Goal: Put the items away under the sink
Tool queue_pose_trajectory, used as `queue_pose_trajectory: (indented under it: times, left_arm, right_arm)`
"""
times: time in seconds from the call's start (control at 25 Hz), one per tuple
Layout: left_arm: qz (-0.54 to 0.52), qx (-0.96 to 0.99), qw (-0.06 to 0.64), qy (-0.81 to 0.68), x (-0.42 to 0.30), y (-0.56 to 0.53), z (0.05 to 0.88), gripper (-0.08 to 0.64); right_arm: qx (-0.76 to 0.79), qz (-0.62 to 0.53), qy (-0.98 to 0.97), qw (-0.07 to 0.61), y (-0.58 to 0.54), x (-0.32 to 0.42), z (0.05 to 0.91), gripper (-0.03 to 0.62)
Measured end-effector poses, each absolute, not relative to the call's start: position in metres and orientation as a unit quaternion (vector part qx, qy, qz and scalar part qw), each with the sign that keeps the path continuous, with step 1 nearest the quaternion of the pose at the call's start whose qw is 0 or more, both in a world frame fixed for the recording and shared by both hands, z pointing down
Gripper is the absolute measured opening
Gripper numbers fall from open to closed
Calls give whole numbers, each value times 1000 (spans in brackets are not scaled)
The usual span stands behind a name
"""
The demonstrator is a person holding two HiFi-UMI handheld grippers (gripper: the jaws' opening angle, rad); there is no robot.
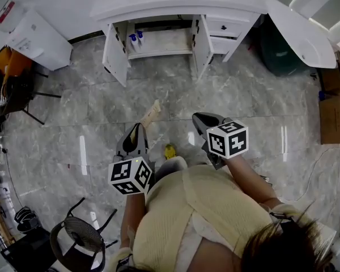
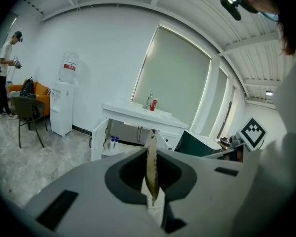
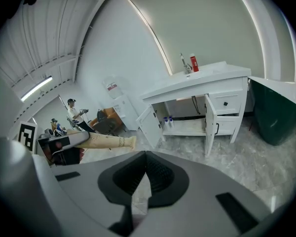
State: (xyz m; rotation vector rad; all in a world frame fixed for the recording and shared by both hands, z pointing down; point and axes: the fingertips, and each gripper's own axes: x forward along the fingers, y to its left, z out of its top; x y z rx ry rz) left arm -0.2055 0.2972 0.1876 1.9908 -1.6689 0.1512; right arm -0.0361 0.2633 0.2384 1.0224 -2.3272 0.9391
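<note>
A flat tan paper pouch [image 1: 152, 113] sticks out forward from my left gripper [image 1: 137, 128], which is shut on it; in the left gripper view the pouch [image 2: 151, 169] stands edge-on between the jaws. My right gripper [image 1: 198, 118] is beside it, shut and empty, with the jaw tips meeting [image 3: 145, 154]. The right gripper view shows the pouch [image 3: 106, 142] level, off to the left. Ahead across the floor stands the white sink cabinet [image 1: 158, 7] with both doors open. Two blue-capped bottles [image 1: 135, 38] stand on its inner shelf.
A white water dispenser [image 1: 37, 38] stands to the cabinet's left, and a dark green bin [image 1: 280, 55] and a white tub [image 1: 300, 30] to its right. Cardboard boxes [image 1: 334, 118] are at far right, a black chair [image 1: 79, 237] near left. A person [image 2: 5, 68] stands far off.
</note>
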Motion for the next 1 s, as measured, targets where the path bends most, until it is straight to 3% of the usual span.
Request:
queue_pose_trajectory:
  times: [0.44, 1.0]
  left_arm:
    - [62, 762, 272, -584, -243, 265, 200, 44]
    - [62, 756, 280, -589, -247, 208, 211, 44]
  right_arm:
    - [392, 346, -823, 223, 248, -77, 245, 26]
    - [399, 350, -820, 214, 181, -78, 251, 26]
